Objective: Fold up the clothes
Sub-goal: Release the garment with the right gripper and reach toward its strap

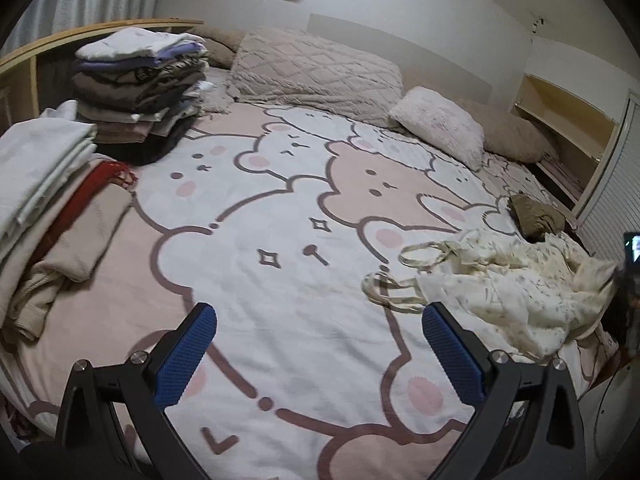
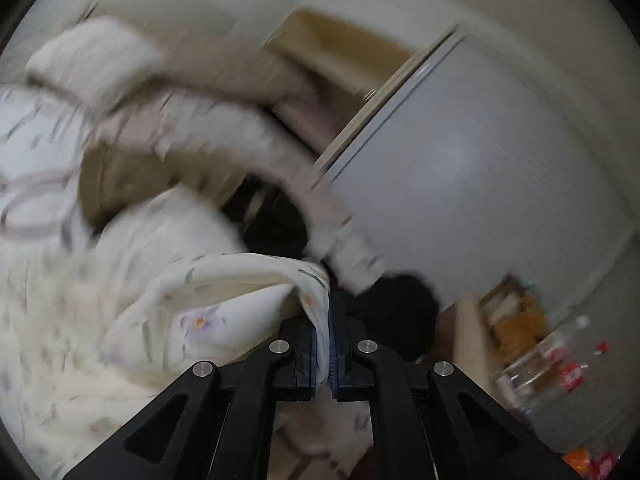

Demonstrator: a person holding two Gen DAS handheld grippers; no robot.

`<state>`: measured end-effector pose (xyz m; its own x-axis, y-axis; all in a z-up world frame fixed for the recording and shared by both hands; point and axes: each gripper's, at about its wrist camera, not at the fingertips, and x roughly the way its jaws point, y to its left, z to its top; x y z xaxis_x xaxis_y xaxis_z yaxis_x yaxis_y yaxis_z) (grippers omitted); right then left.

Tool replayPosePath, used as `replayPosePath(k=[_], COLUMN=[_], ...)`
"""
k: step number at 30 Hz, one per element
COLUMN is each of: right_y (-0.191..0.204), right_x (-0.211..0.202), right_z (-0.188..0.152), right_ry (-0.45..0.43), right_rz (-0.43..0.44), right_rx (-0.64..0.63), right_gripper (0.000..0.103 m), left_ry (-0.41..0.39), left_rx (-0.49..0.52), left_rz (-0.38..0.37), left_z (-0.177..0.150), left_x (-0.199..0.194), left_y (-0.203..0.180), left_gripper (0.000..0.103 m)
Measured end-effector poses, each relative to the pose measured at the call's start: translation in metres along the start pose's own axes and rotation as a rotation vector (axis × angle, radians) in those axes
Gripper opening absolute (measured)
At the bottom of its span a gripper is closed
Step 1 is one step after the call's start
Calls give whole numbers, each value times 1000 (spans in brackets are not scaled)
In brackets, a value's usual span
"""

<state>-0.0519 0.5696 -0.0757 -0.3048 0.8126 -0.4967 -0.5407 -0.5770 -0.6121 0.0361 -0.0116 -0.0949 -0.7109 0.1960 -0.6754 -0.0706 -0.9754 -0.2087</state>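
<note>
A crumpled cream floral garment point(image 1: 516, 292) with striped straps lies at the right edge of the bed. My left gripper point(image 1: 318, 346) hovers open over the bed sheet point(image 1: 280, 272), left of that garment, with nothing between its blue pads. In the blurred right wrist view, my right gripper point(image 2: 325, 336) is shut on a fold of the cream floral garment point(image 2: 224, 296), and the cloth trails away to the left. A small olive-brown garment point(image 1: 534, 212) sits on the bed beyond the floral one.
Two stacks of folded clothes stand at the left: a tall one point(image 1: 140, 88) at the back and a nearer one point(image 1: 56, 184). Pillows point(image 1: 316, 68) line the head of the bed. A grey cabinet door point(image 2: 480, 168) and plastic bottles point(image 2: 552, 364) lie to the right.
</note>
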Motion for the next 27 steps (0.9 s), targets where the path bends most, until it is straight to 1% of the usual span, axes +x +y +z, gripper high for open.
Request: replayPosePath(k=[1,2,3,4,5,7,9,14,15,16,17,18,19,20,22,27], right_y=[4,8,13,17,21,28,30,93,107,131,157,182,207,231,268,333], right_x=[7,1,-6,-14,-22,-41,-82,-187,-208,-225,-241,-254,-265,-276,-288,-291], right_z=[-9,-16,-23,-29,-36,-44,-42,-32,-30,-28,-27,-30,-34,-38,-45,-60], right_ry=[33,31,22,13,4,-21,-86,-202,-225,-235,-243,-247,-249,-252,-229,-102], right_rz=[32,57,79,102,124,173,299,831,939,1007,1066,1097,1121,1144,1175,1252], right_rx=[-20,-13,-1,11,24,55,128,-9,-40,-118,-206,-288,-369,-450,-566,-655], right_gripper=[9,16,46,83,93,94,94,94,91,84,81,76,75,70,60,60], left_ry=[3,3,4,6,7,6,4,8,9,5,1,-2,-4,-6,-8,-22], left_rx=[9,18,25,31,35,40,46,31,27,20,15,9,4,1,-5,-11], left_rz=[-5,-10,-12,-15,-19,-27,-33,-41,-42,-41,-37,-34,-30,-26,-19,4], left_z=[0,0,0,0,1,1,2,2,2,2,2,2,1,2,2,2], left_x=[3,5,7,9,11,13,15,16,16,14,12,10,8,6,2,-8], left_y=[-4,-7,-10,-13,-16,-19,-22,-18,-17,-14,-12,-9,-6,-4,2,16], left_gripper=[103,103,103,103,103,103,103,103,103,103,103,103,103,103,103,103])
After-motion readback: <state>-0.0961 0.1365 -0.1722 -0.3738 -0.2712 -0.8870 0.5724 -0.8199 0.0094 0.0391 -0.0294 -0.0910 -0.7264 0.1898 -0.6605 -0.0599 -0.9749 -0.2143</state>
